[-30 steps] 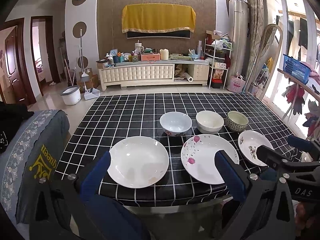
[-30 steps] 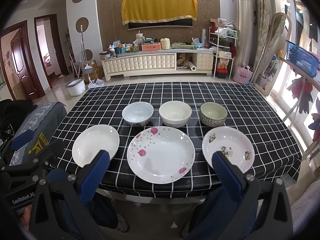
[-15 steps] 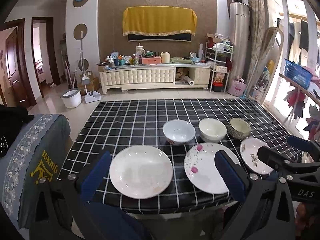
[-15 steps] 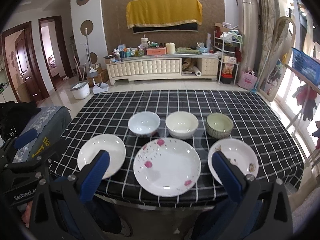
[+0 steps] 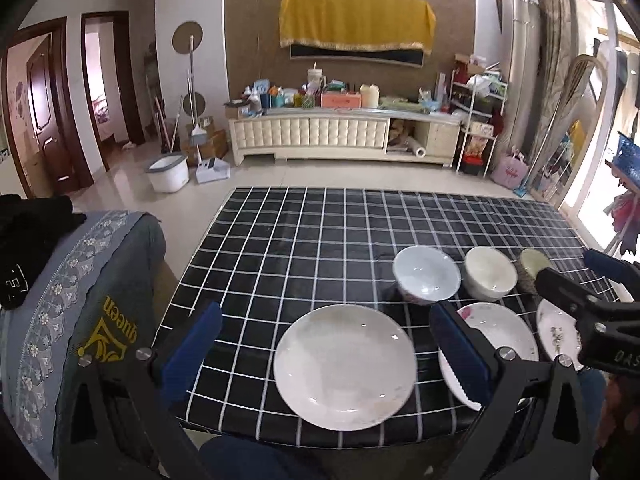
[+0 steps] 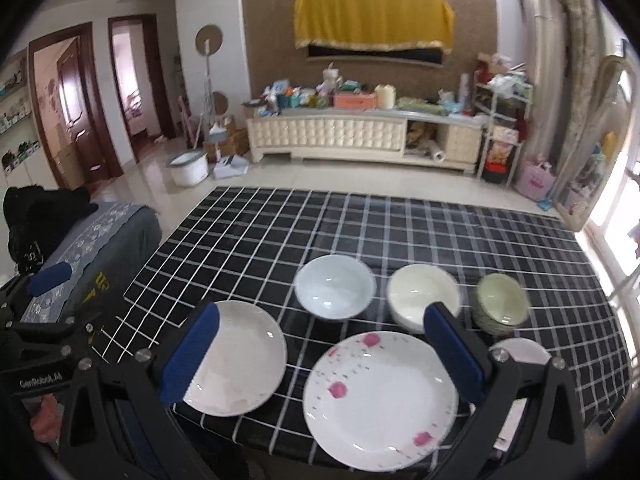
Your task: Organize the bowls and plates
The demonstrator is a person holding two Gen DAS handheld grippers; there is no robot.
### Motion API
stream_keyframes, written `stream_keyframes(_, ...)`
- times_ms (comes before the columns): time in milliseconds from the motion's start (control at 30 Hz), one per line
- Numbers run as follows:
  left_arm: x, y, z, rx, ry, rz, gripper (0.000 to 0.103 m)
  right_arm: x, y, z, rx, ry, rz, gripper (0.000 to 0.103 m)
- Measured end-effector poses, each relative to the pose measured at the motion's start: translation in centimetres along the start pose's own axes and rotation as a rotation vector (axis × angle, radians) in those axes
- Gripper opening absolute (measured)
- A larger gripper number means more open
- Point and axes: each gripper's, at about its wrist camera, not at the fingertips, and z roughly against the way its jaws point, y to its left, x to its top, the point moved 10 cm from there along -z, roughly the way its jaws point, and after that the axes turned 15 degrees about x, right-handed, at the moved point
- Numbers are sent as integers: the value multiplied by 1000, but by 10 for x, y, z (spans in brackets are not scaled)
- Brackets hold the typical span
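Note:
Three plates line the near edge of the black checked table (image 5: 320, 240): a plain white plate (image 5: 346, 366) (image 6: 236, 358), a pink-flowered plate (image 6: 378, 398) (image 5: 500, 338), and a small patterned plate (image 5: 558, 334) (image 6: 520, 354). Behind them stand a pale blue bowl (image 5: 426, 274) (image 6: 334, 292), a cream bowl (image 5: 490, 278) (image 6: 420, 294) and a green bowl (image 6: 502, 302) (image 5: 530, 266). My left gripper (image 5: 326, 354) is open and empty over the plain plate. My right gripper (image 6: 320, 356) is open and empty above the flowered plate.
A grey chair with a cloth cover (image 5: 72, 304) stands at the table's left. A white TV cabinet (image 5: 344, 136) with clutter is across the tiled floor, with a white bucket (image 5: 168, 170) near it. A shelf rack (image 5: 478, 120) stands at the right.
Both grippers have swung to the left, so the dishes now sit further right in both views. Both stay open and empty. No dish has moved.

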Motion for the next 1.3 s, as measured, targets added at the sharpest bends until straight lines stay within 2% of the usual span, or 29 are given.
stream_keyframes(133, -12, 10, -33, 8, 61, 14, 103, -10, 7, -43, 1, 95, 40, 103)
stream_keyframes(233, -27, 16, -57, 12, 109, 17, 103, -19, 15, -69, 107, 137, -3, 103)
stream_keyframes(333, -43, 19, -80, 5, 170, 18, 103, -31, 23, -92, 126, 201, 24, 103)
stream_keyframes(433, -58, 22, -99, 1, 224, 20, 93, -44, 31, -112, 161, 260, 38, 97)
stream_keyframes(500, -68, 23, -112, -3, 270, 26, 88, -49, 30, -126, 148, 288, 45, 93)
stream_keyframes(567, -77, 22, -124, -16, 311, 43, 86, -55, 28, -137, 157, 315, 36, 85)
stream_keyframes(633, -84, 23, -134, -10, 338, 49, 79, -64, 23, -146, 149, 345, 22, 73)
stream_keyframes(767, -104, 24, -154, -10, 407, 55, 62, -77, 20, -162, 152, 395, 27, 62)
stream_keyframes(800, -108, 26, -158, -8, 419, 57, 60, -81, 20, -165, 153, 406, 24, 60)
stream_keyframes(967, -123, 27, -171, -17, 469, 61, 49, -93, 15, -179, 148, 447, 0, 55)
stream_keyframes(1000, -126, 26, -172, -24, 480, 63, 47, -96, 12, -182, 142, 455, -8, 51)
stream_keyframes(1067, -130, 24, -175, -39, 494, 65, 30, -99, 10, -185, 140, 464, -15, 48)
stream_keyframes(1233, -138, 19, -178, -61, 511, 58, 19, -108, 3, -185, 121, 484, -38, 34)
stream_keyframes(1300, -141, 17, -175, -61, 510, 51, 18, -111, -1, -187, 107, 495, -54, 32)
